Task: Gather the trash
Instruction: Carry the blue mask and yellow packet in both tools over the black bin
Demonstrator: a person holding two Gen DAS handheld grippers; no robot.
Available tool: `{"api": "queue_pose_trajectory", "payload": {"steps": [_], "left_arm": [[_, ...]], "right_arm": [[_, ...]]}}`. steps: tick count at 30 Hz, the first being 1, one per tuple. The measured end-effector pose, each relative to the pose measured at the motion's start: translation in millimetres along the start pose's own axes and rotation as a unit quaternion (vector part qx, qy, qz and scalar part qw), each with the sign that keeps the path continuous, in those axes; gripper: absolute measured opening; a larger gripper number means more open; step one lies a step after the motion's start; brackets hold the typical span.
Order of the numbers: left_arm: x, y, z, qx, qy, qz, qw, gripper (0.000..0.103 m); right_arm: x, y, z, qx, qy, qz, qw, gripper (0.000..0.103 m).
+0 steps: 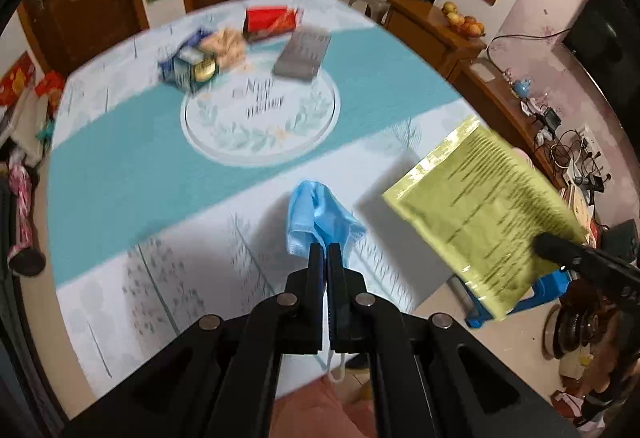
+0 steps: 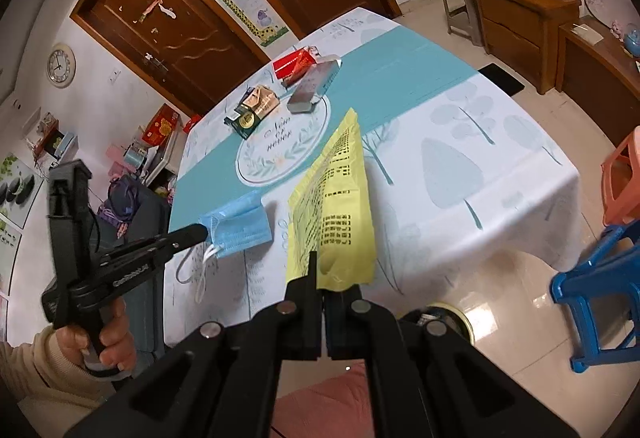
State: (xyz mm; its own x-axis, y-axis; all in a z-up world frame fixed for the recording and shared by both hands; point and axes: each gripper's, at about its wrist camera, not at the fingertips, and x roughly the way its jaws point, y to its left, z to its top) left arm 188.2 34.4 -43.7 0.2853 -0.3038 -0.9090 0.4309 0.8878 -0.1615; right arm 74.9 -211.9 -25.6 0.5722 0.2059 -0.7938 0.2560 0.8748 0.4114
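Here, left gripper: we see its jaws clamped on one blue face mask, held above the near edge of the table.
Right gripper: we see it pinching one yellow packet, also over the table's near edge.
Only the right wrist view: the person's left hand, a wall clock, one blue stool beside the table.
Only the left wrist view: tangled cables right of the table.
Count: two grippers, one mask, one packet.
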Motion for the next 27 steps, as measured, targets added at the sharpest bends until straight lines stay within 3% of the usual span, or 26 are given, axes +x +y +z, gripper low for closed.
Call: {"api": "queue_pose_trajectory", "payload": {"steps": [4, 7, 12, 18, 24, 27], "left_arm": [[9.2, 11.8, -14.2, -0.027, 0.028, -0.006, 0.9992, 0.000], [17.3, 19.3, -20.4, -0.042, 0.048, -0.010, 0.9979, 0.010], [24.1, 26.9, -24.2, -0.064, 0.066, -0.027, 0.9954, 0.057], [31.8, 18.3, -16.4, -0.038, 0.077, -0.020, 0.9962, 0.059], [52.0, -9.0, -7.4, 0.018, 0.101, -0.019, 0.9946, 0.059], [67.7, -26.5, -5.5, 0.053, 0.116, 0.000, 0.9919, 0.059]], "right_arm": [[-7.7, -4.7, -6.1, 0.000, 0.000, -0.001, 1.000, 0.000], [-8.9, -4.7, -6.3, -0.003, 0.001, 0.000, 1.000, 0.000], [-6.7, -6.2, -6.7, -0.005, 0.005, 0.005, 1.000, 0.000], [2.5, -5.8, -4.5, -0.009, 0.014, 0.010, 1.000, 0.000], [8.3, -11.4, -4.5, 0.001, 0.020, 0.008, 1.000, 0.000], [8.8, -15.7, -6.0, 0.008, 0.023, 0.004, 1.000, 0.000]]}}
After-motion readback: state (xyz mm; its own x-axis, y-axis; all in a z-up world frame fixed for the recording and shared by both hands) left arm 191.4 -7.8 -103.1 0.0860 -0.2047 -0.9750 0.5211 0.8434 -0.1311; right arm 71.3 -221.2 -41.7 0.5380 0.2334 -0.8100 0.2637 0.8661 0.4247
